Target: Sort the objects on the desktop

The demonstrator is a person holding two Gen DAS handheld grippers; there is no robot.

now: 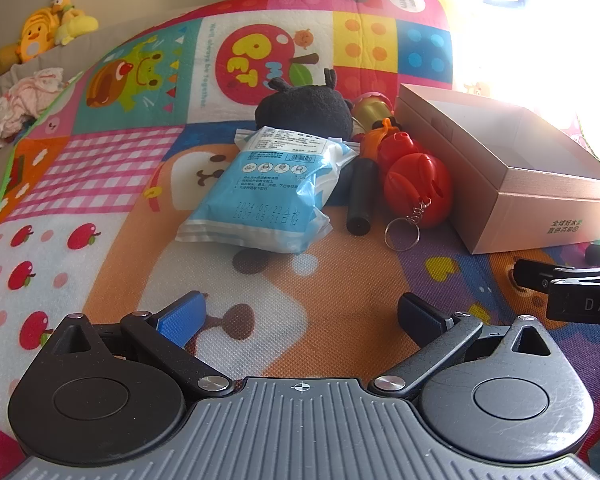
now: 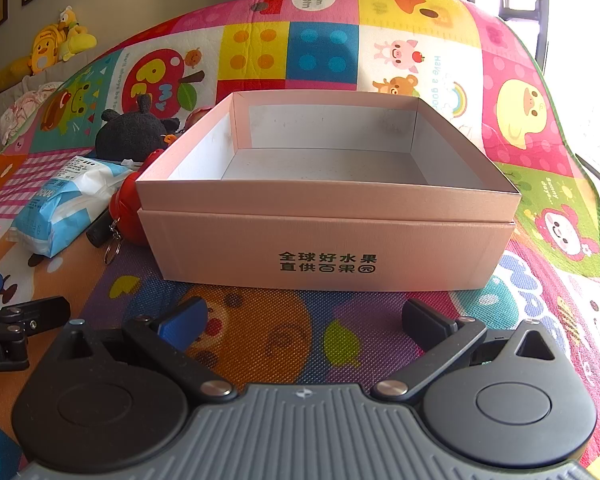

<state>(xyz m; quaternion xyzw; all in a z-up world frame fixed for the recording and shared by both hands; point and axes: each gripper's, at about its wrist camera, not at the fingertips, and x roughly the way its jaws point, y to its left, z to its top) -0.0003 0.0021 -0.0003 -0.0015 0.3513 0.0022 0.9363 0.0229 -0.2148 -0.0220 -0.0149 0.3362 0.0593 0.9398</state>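
On the textured foam play mat, a crinkly blue-white plastic packet and a rigid pink cardboard box; your left gripper and right gripper gape wide, grasping nothing

box "全球好水果", mat "PET", packet "2024/05/22"

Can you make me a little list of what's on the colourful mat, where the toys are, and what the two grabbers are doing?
surface: colourful play mat
box: pink cardboard box, open, nothing visible inside
pile: left of the box
blue packet: front of pile
black plush toy: behind the packet
red plastic toy: against the box, with key ring
black cylinder: between packet and red toy
left gripper: open, holding nothing
right gripper: open, holding nothing, facing the box
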